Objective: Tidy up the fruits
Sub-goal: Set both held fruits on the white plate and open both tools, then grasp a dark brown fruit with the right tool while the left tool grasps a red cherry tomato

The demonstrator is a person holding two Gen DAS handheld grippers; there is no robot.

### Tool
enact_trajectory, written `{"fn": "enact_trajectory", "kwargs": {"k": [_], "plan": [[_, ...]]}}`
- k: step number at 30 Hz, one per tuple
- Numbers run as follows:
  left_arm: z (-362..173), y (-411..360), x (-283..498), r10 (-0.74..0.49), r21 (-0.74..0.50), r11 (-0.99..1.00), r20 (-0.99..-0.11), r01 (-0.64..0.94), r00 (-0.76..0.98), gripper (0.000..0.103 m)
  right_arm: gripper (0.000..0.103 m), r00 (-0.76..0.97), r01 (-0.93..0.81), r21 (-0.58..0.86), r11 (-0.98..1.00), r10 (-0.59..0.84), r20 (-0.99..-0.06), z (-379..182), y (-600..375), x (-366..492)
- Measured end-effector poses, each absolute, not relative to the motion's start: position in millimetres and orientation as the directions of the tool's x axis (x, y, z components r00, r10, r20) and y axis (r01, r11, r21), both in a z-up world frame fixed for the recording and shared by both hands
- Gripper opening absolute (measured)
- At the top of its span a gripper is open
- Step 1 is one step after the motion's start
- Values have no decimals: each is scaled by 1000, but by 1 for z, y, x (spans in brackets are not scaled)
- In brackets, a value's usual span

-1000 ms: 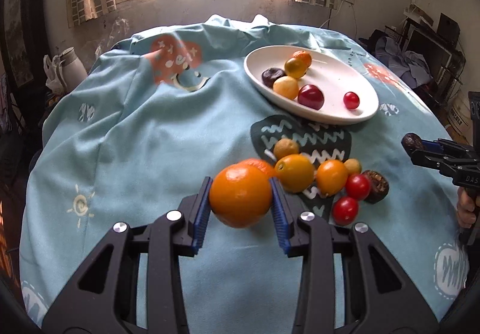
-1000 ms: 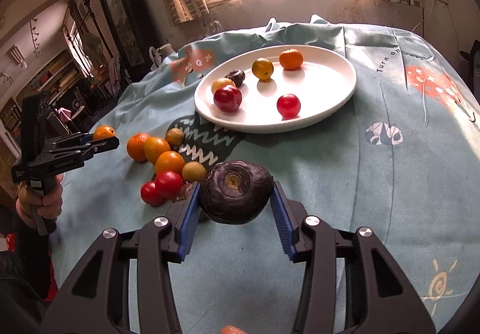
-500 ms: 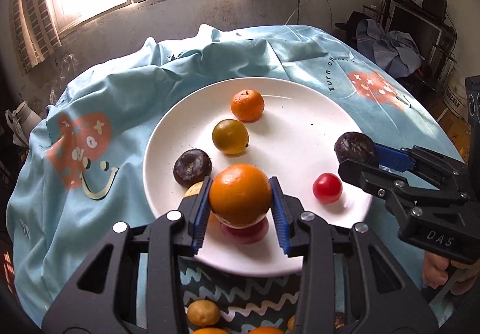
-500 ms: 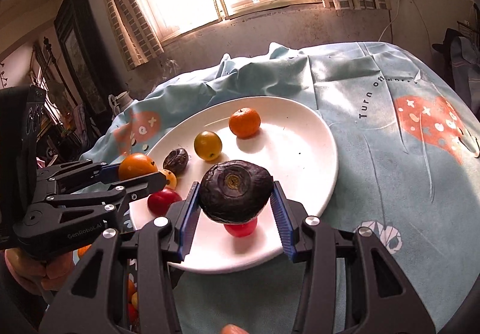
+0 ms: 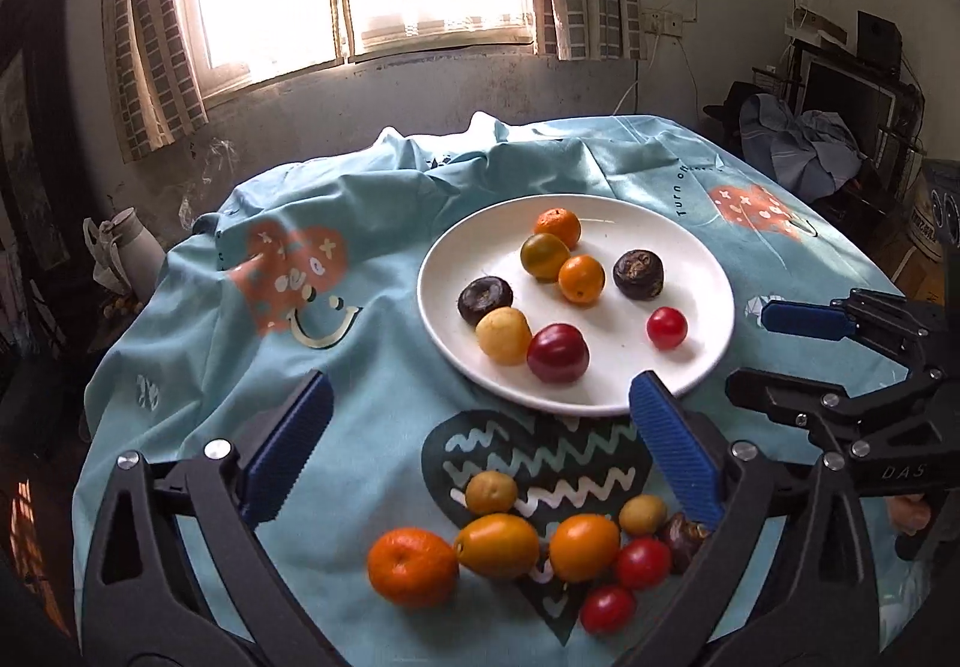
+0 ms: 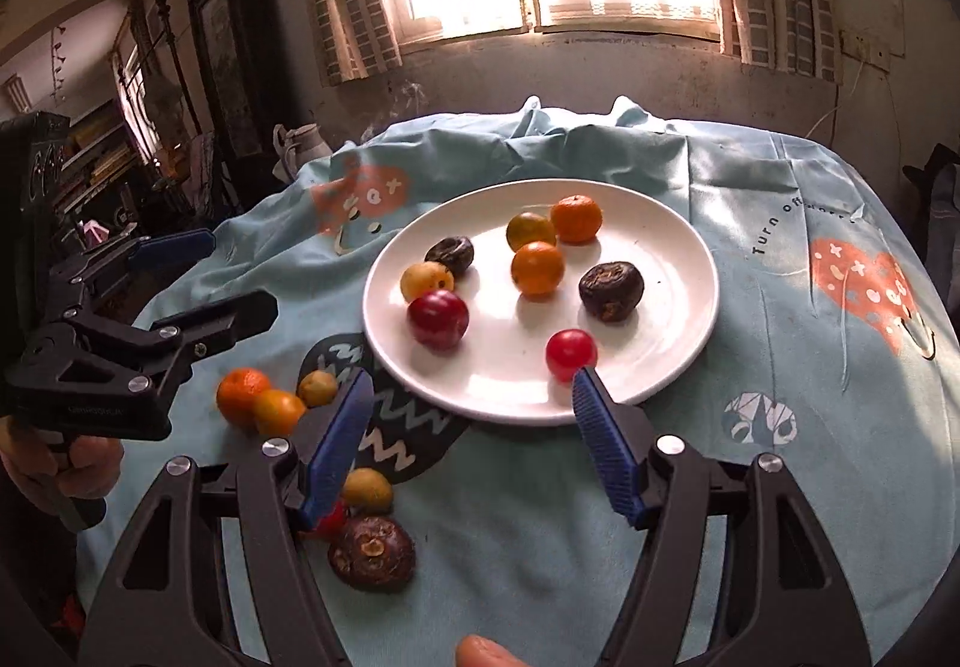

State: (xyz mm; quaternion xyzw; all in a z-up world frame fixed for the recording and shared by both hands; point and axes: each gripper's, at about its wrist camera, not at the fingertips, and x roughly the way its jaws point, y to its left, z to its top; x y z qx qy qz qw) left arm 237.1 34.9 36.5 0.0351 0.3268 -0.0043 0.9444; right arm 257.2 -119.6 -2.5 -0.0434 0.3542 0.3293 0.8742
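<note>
Looking across the table from left to right, we see our left claw (image 5: pixel 474 445) with its blue pads spread wide and still opening, nothing between them but the blue tablecloth (image 5: pixel 372 367). Under and ahead of it lies the loose pile of fruit: a big orange (image 5: pixel 411 566) at the left end, then a yellow-orange fruit (image 5: pixel 497 546) touching it, another orange one (image 5: pixel 584 547), two small tan fruits (image 5: pixel 491 492) above them, two red tomatoes (image 5: pixel 642 563) and a dark brown fruit (image 5: pixel 684 541) partly hidden behind the right finger.

Beyond the pile sits the white plate (image 5: pixel 708 271). On it we count eight pieces: a dark fruit (image 5: pixel 485 299) and a yellow one (image 5: pixel 503 335) at the left, a dark red plum (image 5: pixel 558 353) touching the yellow one, a greenish-yellow fruit (image 5: pixel 545 256), a small mandarin (image 5: pixel 558 227) at the back, an orange (image 5: pixel 581 279) in the middle, a wrinkled dark fruit (image 5: pixel 638 274) just right of it, and a red tomato (image 5: pixel 666 327) alone near the front right.

Further right, our right claw (image 6: pixel 471 385) is also opening and grips nothing; its tips hover at the plate's near rim. A hand (image 5: pixel 909 511) grips its handle.
</note>
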Motion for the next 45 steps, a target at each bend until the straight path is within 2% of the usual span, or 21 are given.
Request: {"fn": "enact_trajectory", "kwargs": {"k": [3,5,10,14,26,33,36,40,43,45], "plan": [[16,41,210,3,51,998,-621,37,784,101,70,487,-675,90,733,533,-692,-17,-105,230],[4,46,204,45,70,998,-642,0,766,101,70,448,-707,71,704,523,-725,-29,-97,218],[-5,55,197,8,12,1000,-669,0,743,101,70,371,-752,73,655,512,-775,-44,-83,202],[-9,54,192,33,36,999,-666,-13,745,101,69,341,-754,93,650,508,-791,-53,-82,202],[-8,50,185,22,39,999,-657,5,754,101,49,358,-727,83,682,478,-802,-65,-82,211],[-9,50,185,24,40,999,-660,3,751,101,43,369,-731,45,681,450,-813,-63,-79,209],[-10,47,183,-29,12,999,-677,50,736,101,43,374,-711,78,699,469,-800,-55,-89,210],[-16,23,175,-147,8,977,-695,212,704,100,43,404,-657,133,742,496,-768,-44,-108,216],[-24,5,170,-167,52,956,-711,288,683,87,43,407,-628,158,762,495,-768,-44,-114,221],[-31,-2,171,-183,49,946,-734,320,654,69,43,408,-617,159,771,486,-773,-47,-115,223]]}}
